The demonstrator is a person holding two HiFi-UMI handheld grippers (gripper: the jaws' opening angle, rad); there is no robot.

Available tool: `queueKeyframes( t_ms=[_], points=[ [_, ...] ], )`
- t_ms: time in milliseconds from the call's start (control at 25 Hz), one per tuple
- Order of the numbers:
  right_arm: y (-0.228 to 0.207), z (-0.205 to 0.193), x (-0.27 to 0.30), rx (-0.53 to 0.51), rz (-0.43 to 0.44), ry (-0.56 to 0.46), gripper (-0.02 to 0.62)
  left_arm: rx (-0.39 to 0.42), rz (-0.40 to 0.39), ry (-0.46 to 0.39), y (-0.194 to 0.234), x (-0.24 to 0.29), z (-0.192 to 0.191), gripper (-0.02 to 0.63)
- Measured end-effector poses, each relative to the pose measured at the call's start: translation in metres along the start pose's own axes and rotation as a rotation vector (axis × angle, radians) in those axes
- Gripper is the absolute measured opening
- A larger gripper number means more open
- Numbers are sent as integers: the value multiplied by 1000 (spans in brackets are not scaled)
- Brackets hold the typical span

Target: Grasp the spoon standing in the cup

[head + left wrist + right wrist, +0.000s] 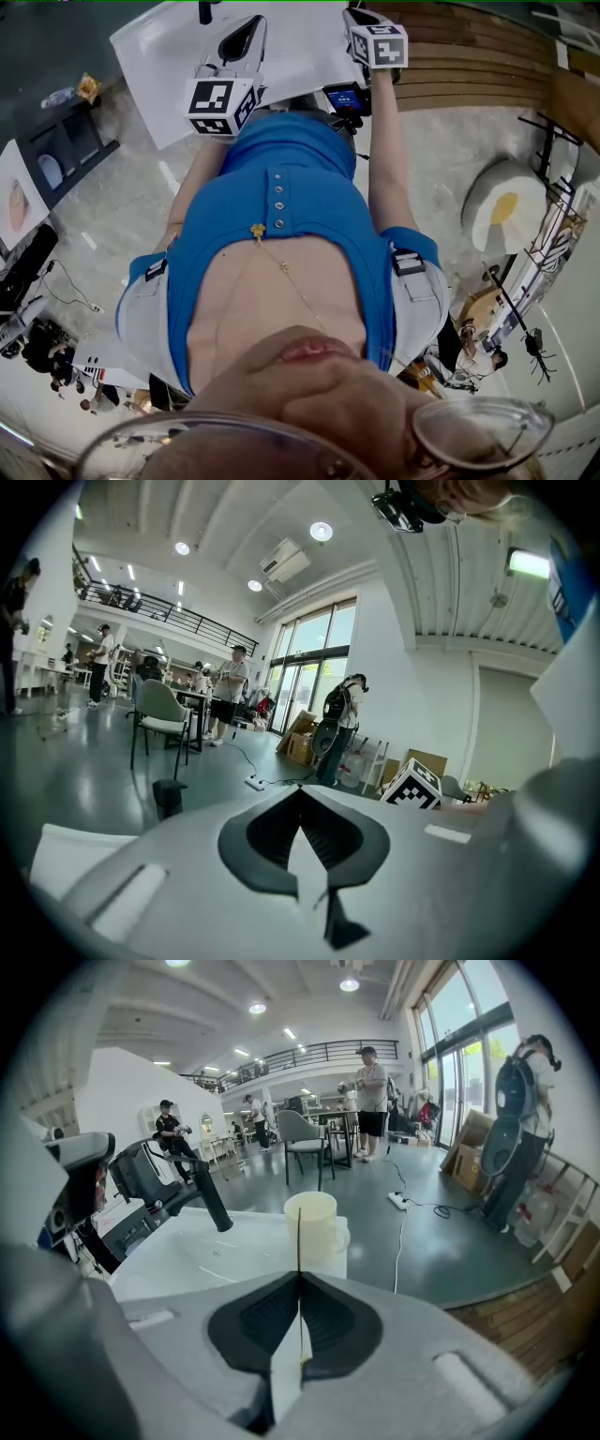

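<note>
A cream cup (314, 1232) with a handle stands at the far corner of a white counter (187, 1260), straight ahead in the right gripper view. My right gripper (300, 1274) is shut on a thin gold spoon (299, 1241), seen edge-on. The spoon runs forward from the jaw seam and overlaps the cup's wall; I cannot tell whether its end sits in the cup. My left gripper (302, 789) has its jaws together with nothing in them and points out across the room. In the head view both grippers (239, 42) (361, 23) reach over the counter (159, 56); the cup is hidden there.
A black faucet (202, 1194) rises over the sink basin left of the cup. Wooden decking (525, 1326) lies to the right, also seen in the head view (487, 66). A chair (305, 1138), a power strip (403, 1201) and several people stand on the grey floor beyond.
</note>
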State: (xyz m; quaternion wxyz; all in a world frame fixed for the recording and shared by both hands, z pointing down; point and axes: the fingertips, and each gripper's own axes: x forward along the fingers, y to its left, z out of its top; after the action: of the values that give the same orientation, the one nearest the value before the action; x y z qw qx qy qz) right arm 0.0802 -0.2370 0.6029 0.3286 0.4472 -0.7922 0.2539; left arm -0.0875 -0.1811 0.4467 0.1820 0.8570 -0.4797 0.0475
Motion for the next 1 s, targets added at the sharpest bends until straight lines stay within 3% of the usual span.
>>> queueKeyframes(
  t_ms=[1000],
  points=[
    [-14,-5,23,28,-8,23,6,-18,73,-17,10,-16,6,0]
  ],
)
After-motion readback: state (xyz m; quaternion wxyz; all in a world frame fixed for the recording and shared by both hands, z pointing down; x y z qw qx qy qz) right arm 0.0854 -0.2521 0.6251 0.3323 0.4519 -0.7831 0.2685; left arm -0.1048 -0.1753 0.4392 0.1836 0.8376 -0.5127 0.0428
